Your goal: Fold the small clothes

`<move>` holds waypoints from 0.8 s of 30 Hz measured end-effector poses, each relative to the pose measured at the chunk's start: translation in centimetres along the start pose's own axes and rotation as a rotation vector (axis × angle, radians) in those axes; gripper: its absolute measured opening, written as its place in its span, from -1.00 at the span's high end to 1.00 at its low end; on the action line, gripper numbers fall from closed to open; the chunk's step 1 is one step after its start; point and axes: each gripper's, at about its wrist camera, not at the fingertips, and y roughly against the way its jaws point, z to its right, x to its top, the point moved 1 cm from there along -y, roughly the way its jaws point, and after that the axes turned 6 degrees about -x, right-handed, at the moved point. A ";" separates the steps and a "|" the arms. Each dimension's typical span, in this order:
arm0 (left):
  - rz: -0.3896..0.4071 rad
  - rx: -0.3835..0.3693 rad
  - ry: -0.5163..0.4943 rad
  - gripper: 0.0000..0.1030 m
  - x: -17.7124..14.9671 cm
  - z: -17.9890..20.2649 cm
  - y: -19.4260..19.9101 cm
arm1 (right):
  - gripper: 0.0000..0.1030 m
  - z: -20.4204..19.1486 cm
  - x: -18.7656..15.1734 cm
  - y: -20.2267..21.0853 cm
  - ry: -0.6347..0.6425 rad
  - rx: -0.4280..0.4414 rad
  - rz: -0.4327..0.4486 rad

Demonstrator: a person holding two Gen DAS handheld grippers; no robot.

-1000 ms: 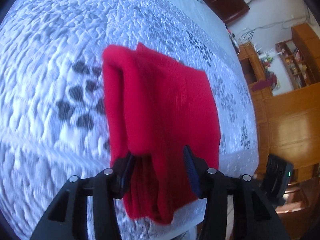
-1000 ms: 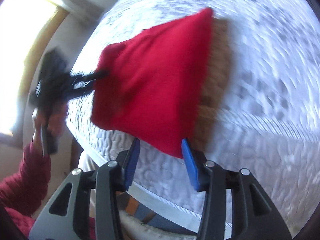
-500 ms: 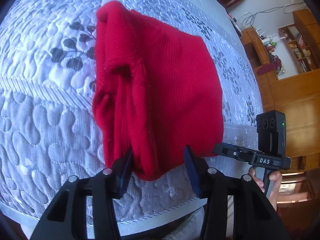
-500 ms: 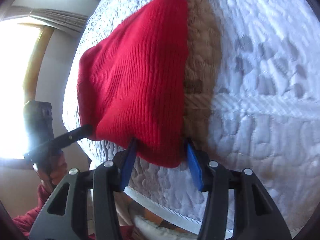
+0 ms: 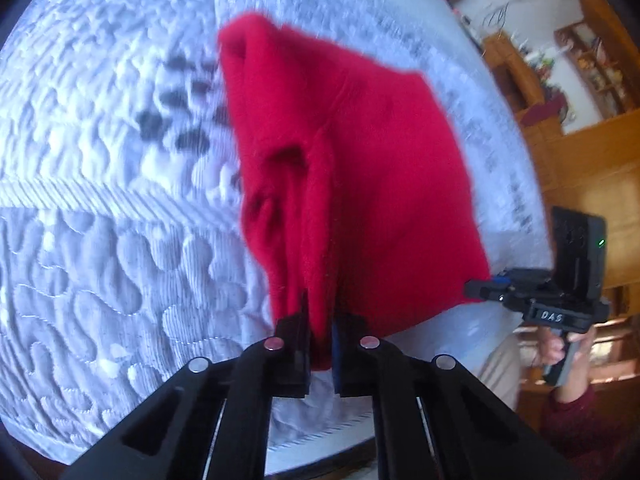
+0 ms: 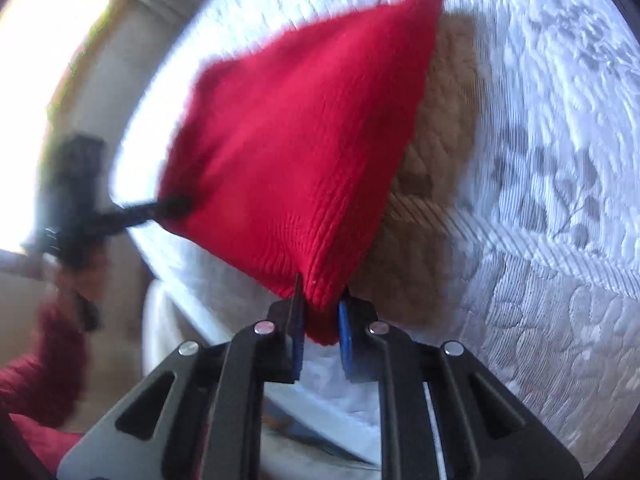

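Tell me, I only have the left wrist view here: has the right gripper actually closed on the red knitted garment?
Observer: Yes. The right gripper has just closed; its blue pads pinch a near corner of the red knitted garment.
Operator: Anything under the garment on that side?
Observer: A brownish shadow falls on the white quilted bedspread beside it.
Operator: Is my left gripper visible from there?
Observer: Yes, the left gripper grips the garment's other near corner.
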 end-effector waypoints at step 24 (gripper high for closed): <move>0.177 0.166 0.066 -0.15 14.0 -2.9 1.9 | 0.30 2.1 5.1 3.6 -0.021 -0.063 0.140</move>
